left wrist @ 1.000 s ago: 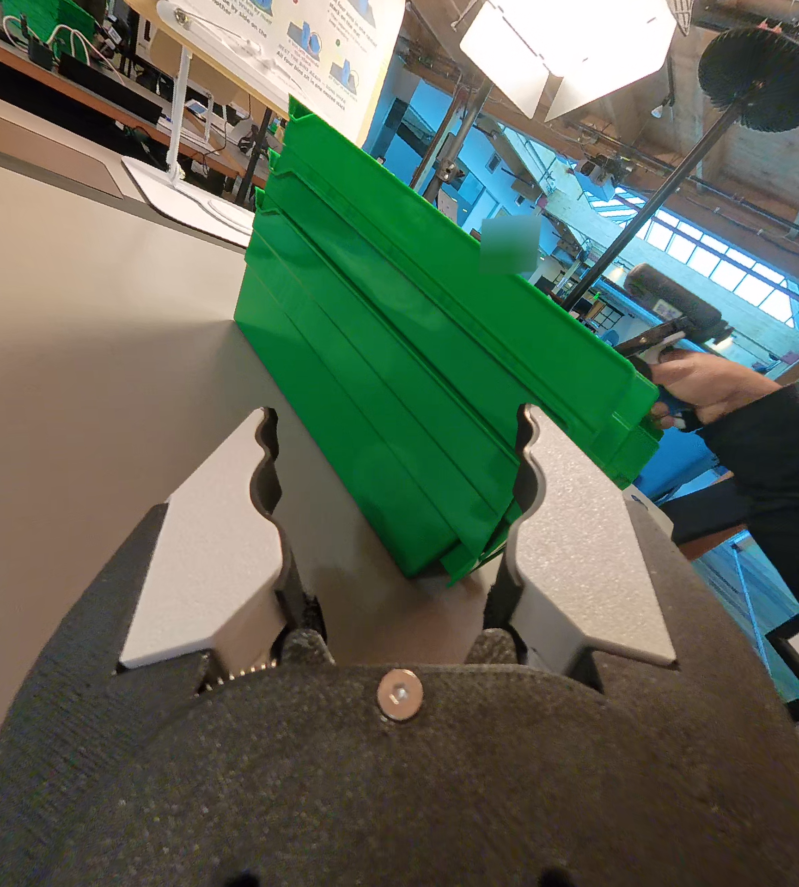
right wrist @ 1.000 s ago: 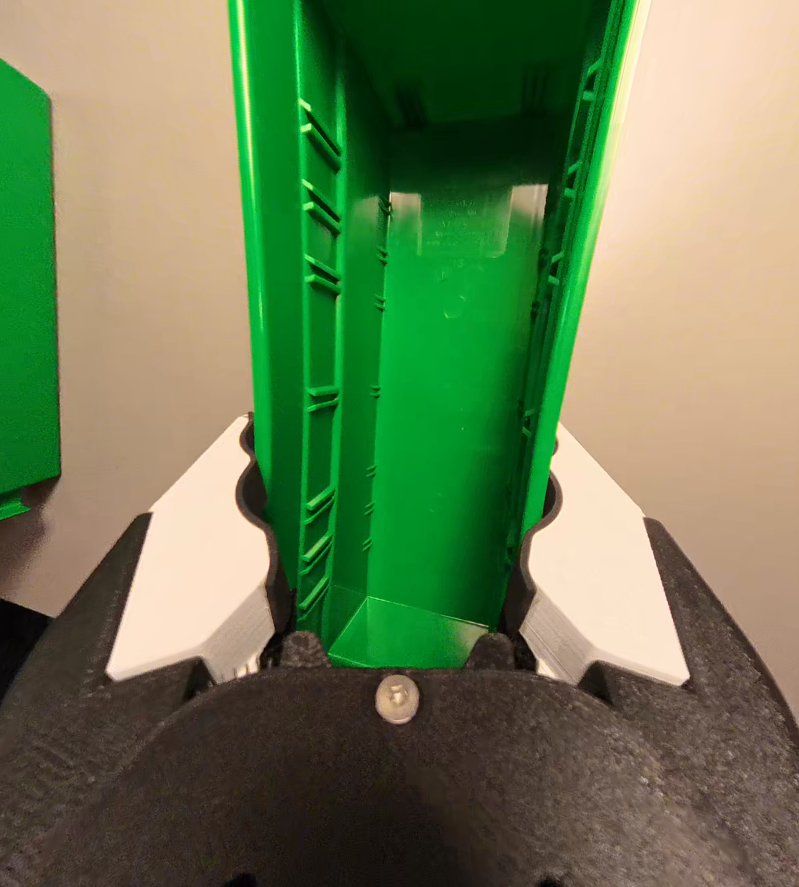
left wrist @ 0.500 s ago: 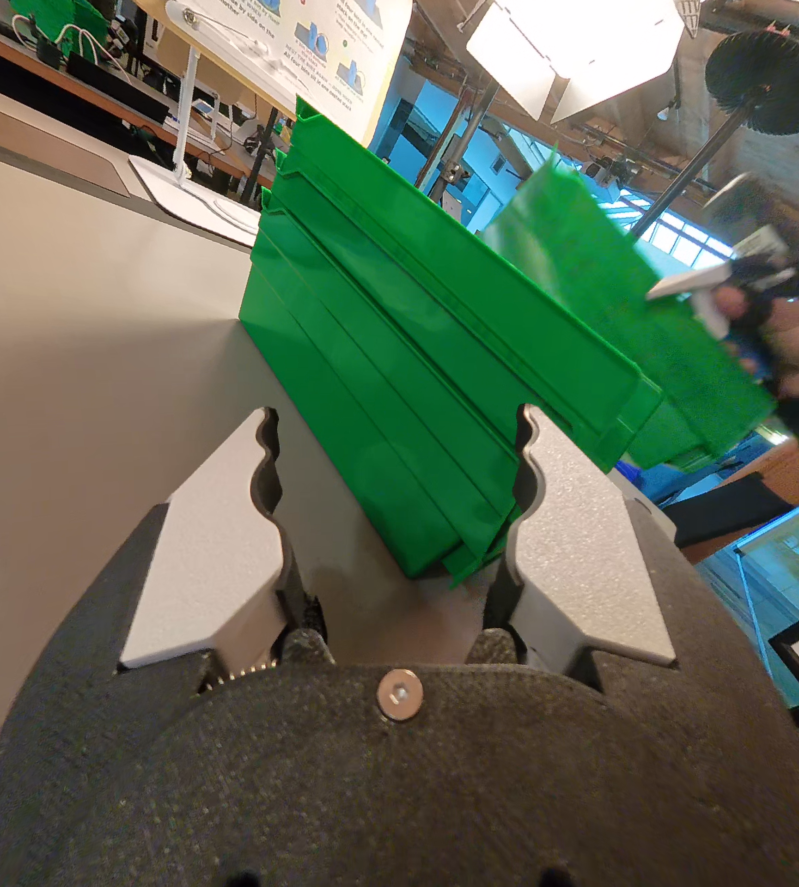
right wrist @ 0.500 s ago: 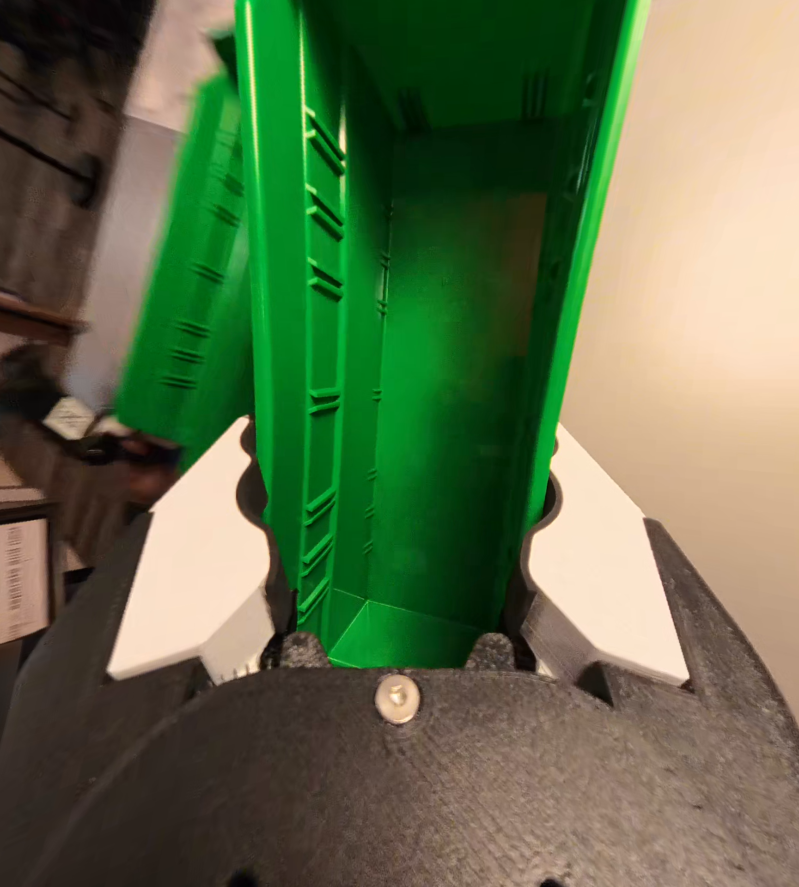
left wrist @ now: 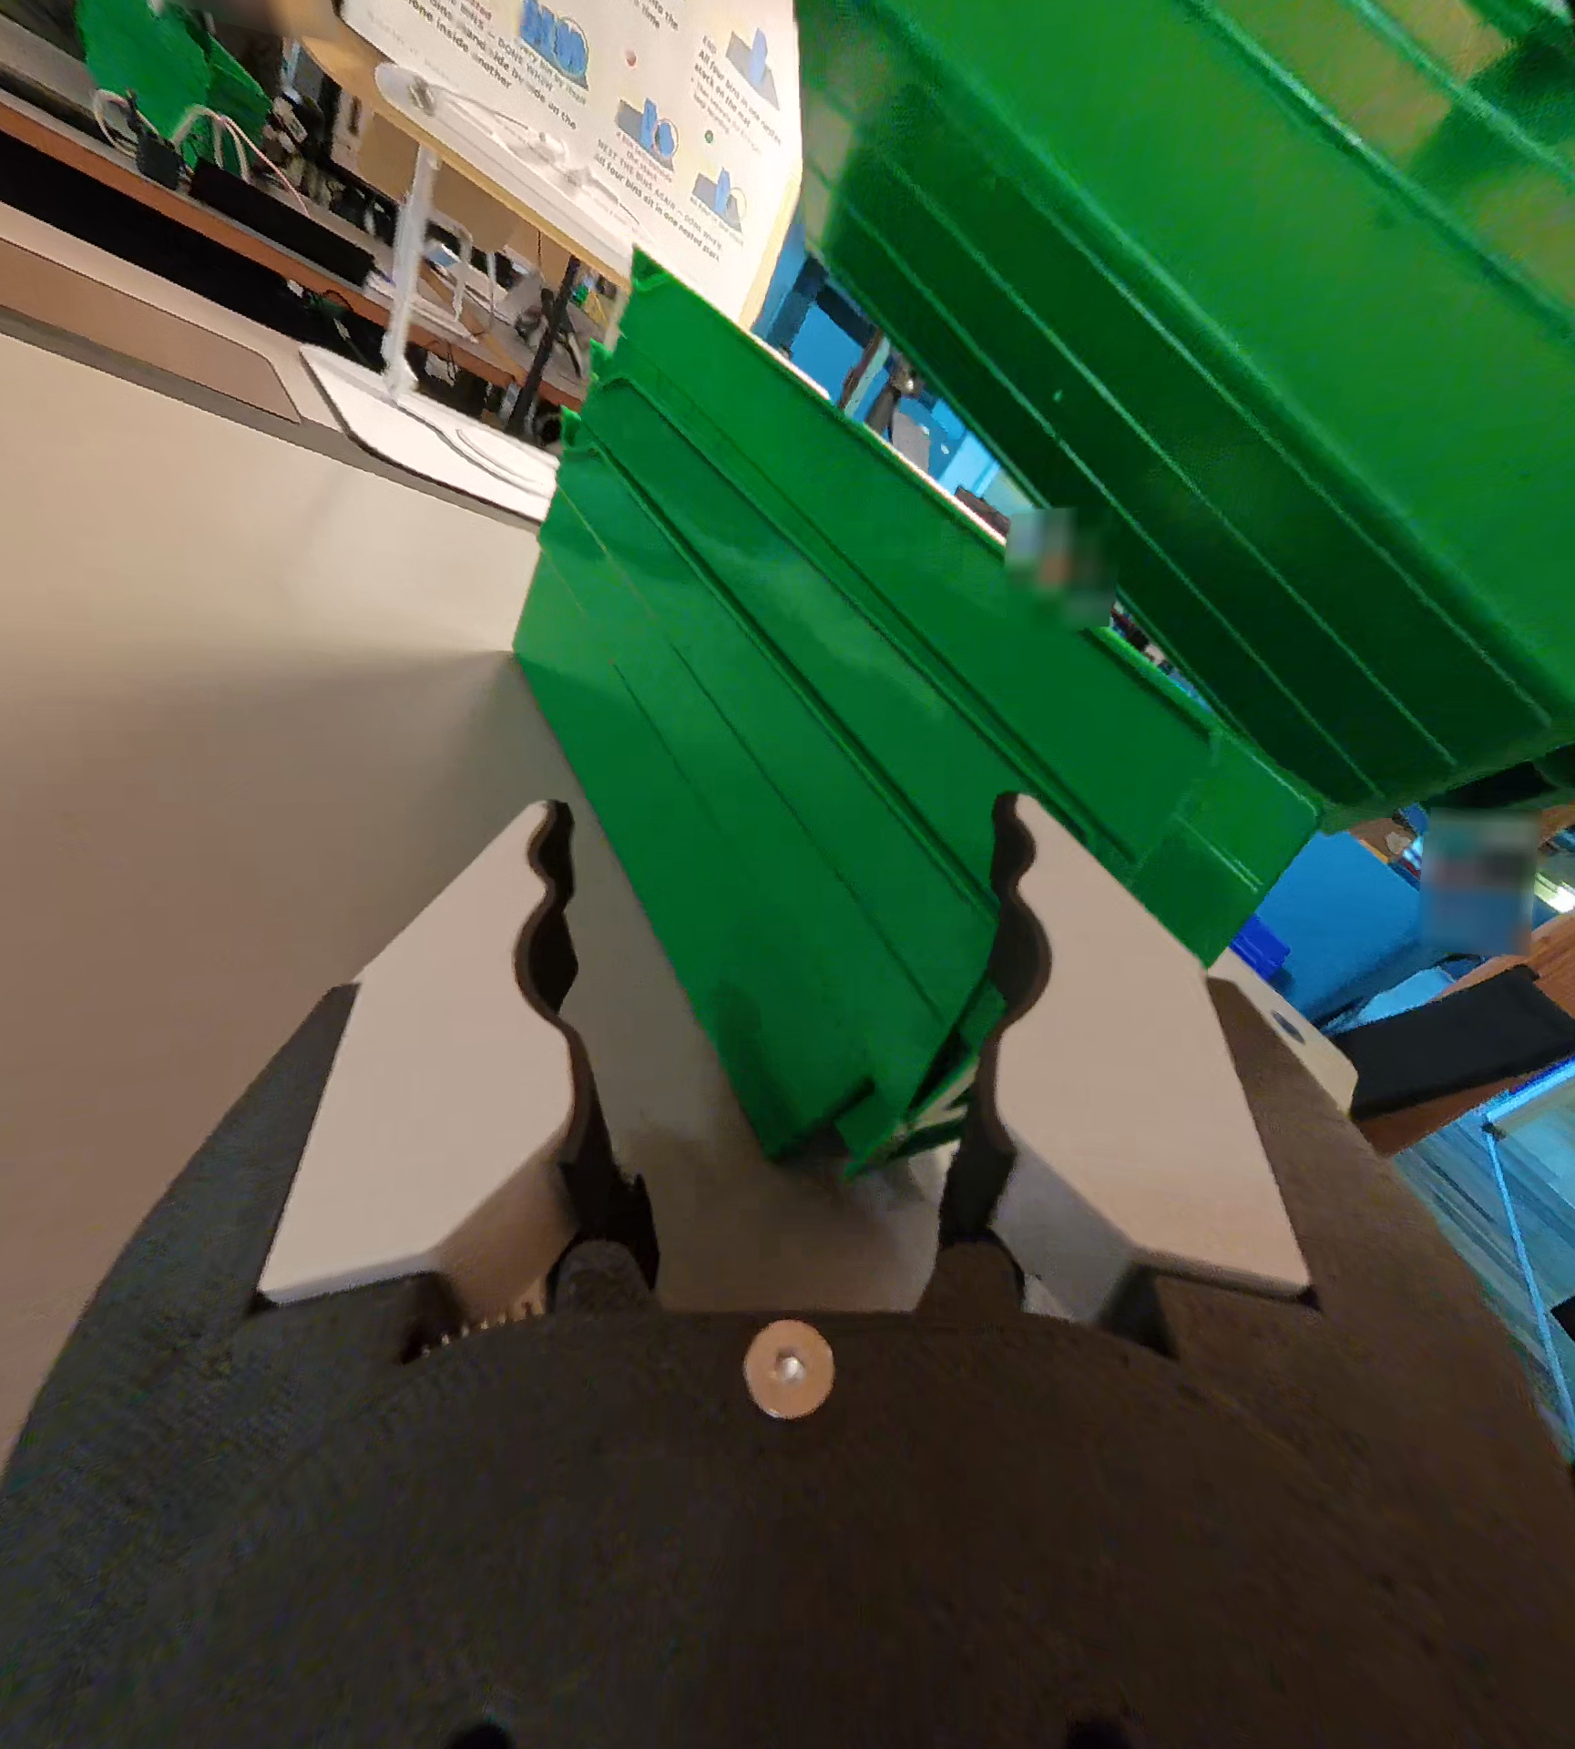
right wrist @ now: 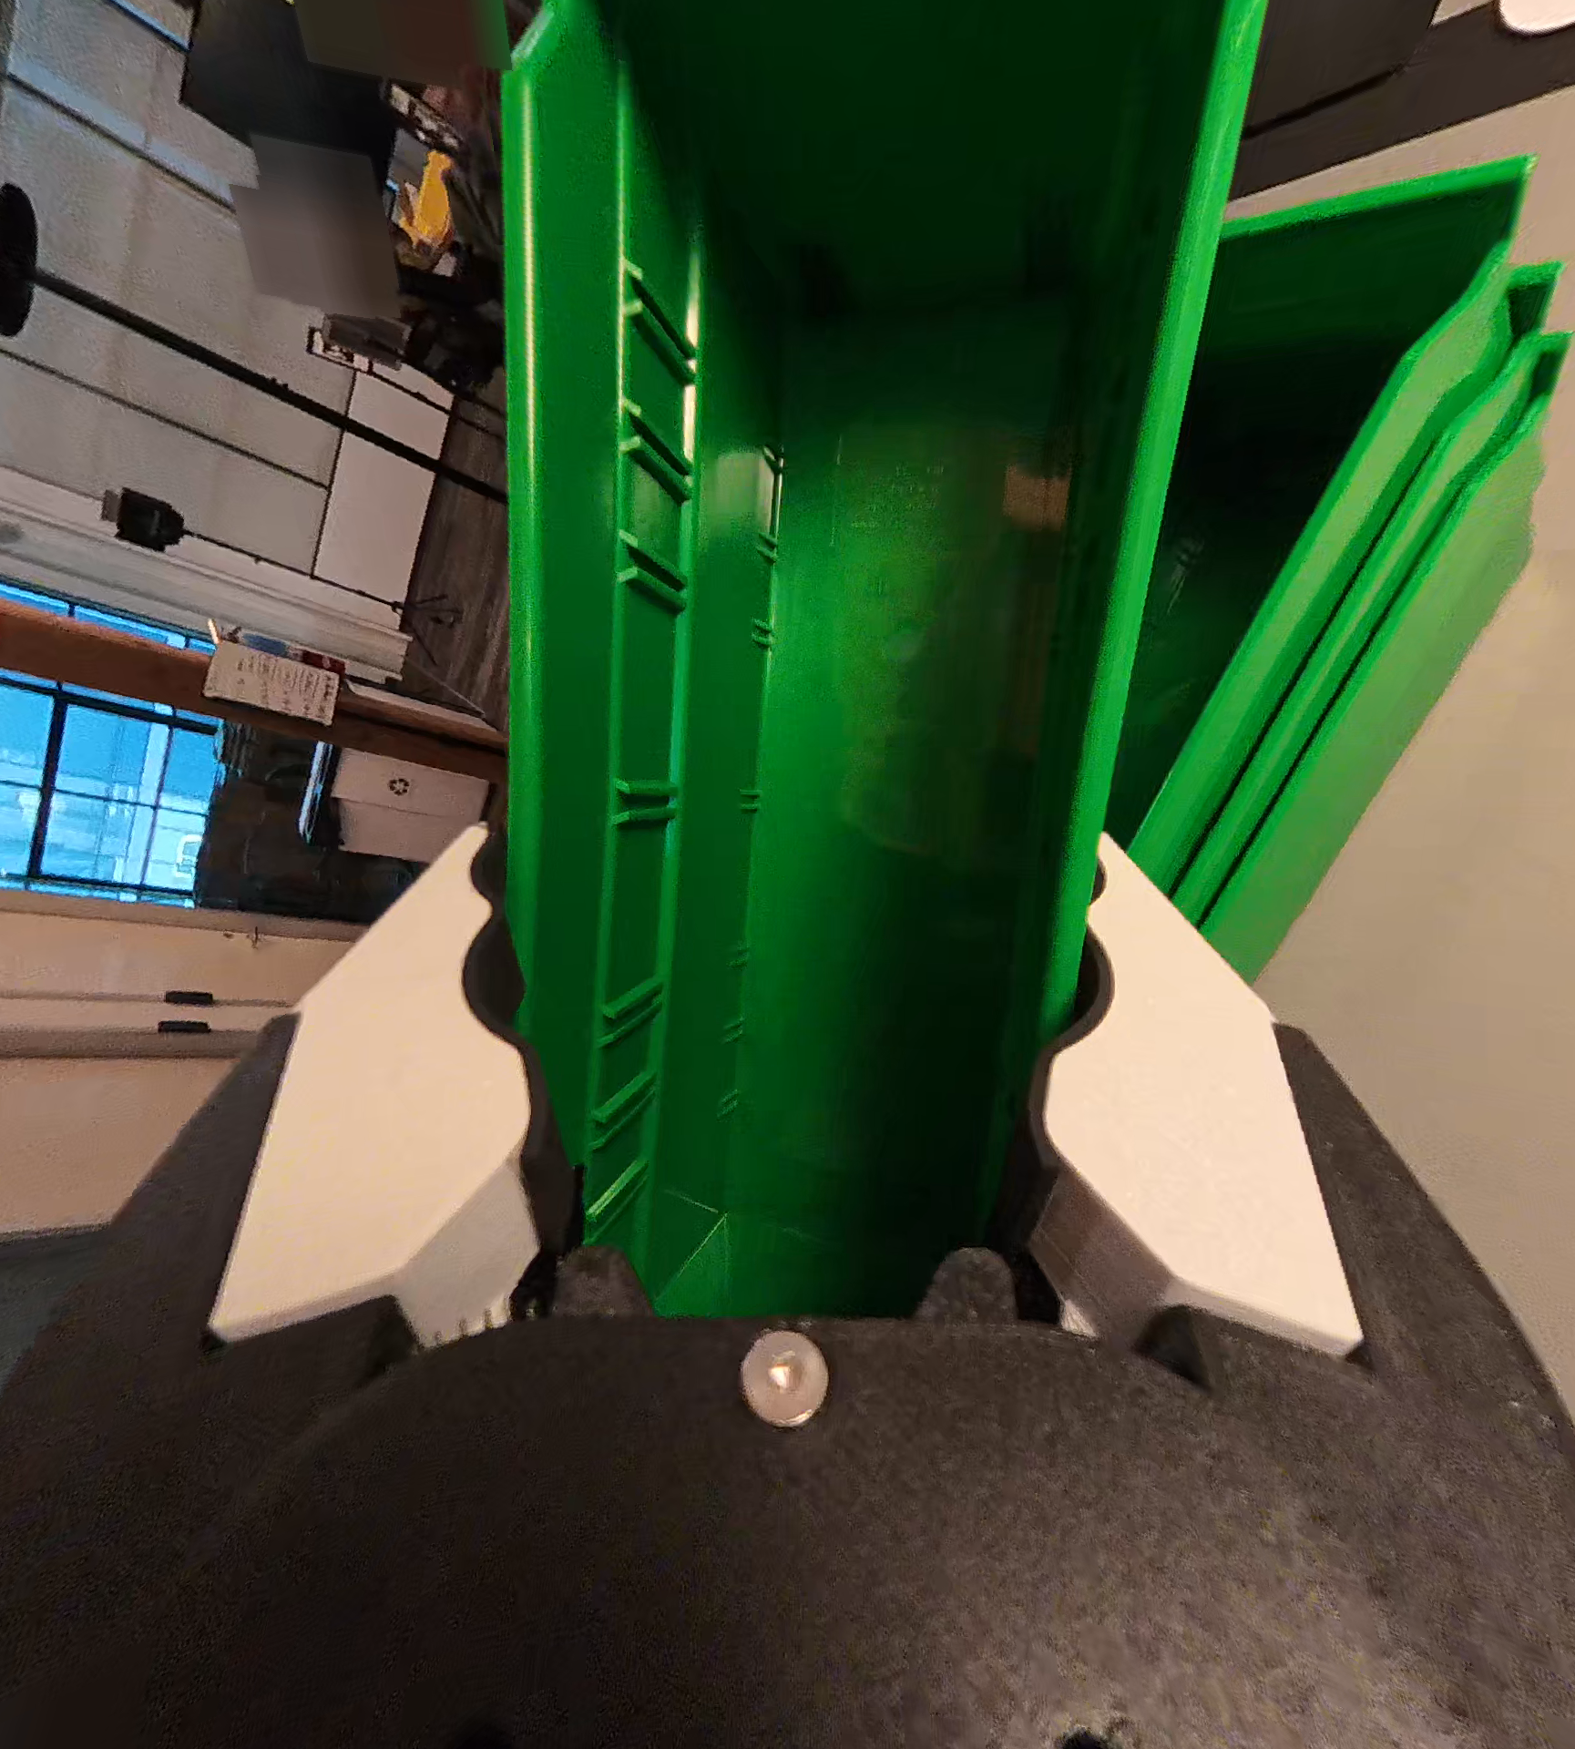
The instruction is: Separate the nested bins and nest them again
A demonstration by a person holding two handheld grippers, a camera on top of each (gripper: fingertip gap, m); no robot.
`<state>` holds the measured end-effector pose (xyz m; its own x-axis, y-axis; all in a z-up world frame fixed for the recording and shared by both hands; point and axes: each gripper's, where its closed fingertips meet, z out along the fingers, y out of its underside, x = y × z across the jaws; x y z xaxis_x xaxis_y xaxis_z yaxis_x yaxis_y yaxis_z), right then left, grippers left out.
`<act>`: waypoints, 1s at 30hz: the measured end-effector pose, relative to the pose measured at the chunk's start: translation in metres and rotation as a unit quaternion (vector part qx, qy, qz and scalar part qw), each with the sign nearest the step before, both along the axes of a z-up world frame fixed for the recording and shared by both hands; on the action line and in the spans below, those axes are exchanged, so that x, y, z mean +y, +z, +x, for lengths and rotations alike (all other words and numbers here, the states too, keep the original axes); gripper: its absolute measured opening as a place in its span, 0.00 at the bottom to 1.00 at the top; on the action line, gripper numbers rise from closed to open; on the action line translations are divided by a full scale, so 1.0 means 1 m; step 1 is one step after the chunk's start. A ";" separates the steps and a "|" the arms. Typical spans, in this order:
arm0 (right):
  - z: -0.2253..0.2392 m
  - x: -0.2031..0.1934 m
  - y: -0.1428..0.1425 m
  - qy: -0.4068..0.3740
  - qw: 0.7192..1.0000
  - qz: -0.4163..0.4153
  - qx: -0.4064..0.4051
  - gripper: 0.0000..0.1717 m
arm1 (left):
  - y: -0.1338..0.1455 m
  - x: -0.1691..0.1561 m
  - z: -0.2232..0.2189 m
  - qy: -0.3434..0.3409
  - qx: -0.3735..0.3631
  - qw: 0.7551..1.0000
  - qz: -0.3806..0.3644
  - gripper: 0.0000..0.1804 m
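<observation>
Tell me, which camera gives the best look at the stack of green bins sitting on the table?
The left wrist view: the nested stack fills its middle, showing the layered side walls standing on the table. The right wrist view catches only part of the stack, behind the bin that the right gripper holds.

Beige tabletop (left wrist: 149, 662); white sign stand (left wrist: 405, 284) at 11 o'clock; cluttered workbench (left wrist: 196, 189) behind; blue-lit windows (right wrist: 54, 776) at 9 o'clock.
</observation>
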<state>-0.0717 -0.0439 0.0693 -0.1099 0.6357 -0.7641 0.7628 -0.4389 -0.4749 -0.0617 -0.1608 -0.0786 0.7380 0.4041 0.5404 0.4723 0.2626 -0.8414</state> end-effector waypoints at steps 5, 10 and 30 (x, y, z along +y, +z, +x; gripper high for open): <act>-0.007 -0.007 0.004 -0.031 0.999 0.006 -0.008 0.67 | 0.003 -0.004 -0.001 0.005 0.002 1.000 0.016 0.46; -0.010 -0.012 0.020 -0.049 0.999 -0.016 -0.004 0.68 | 0.002 -0.002 0.000 0.001 0.000 1.000 0.011 0.47; -0.033 0.005 -0.068 -0.125 0.961 0.227 -0.095 0.73 | 0.001 0.001 0.001 -0.008 -0.002 1.000 0.004 0.48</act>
<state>-0.1051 -0.0390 0.0010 0.2035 0.8971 -0.3921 0.7526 -0.3995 -0.5235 -0.0604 -0.1597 -0.0781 0.7424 0.3881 0.5462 0.4800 0.2607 -0.8376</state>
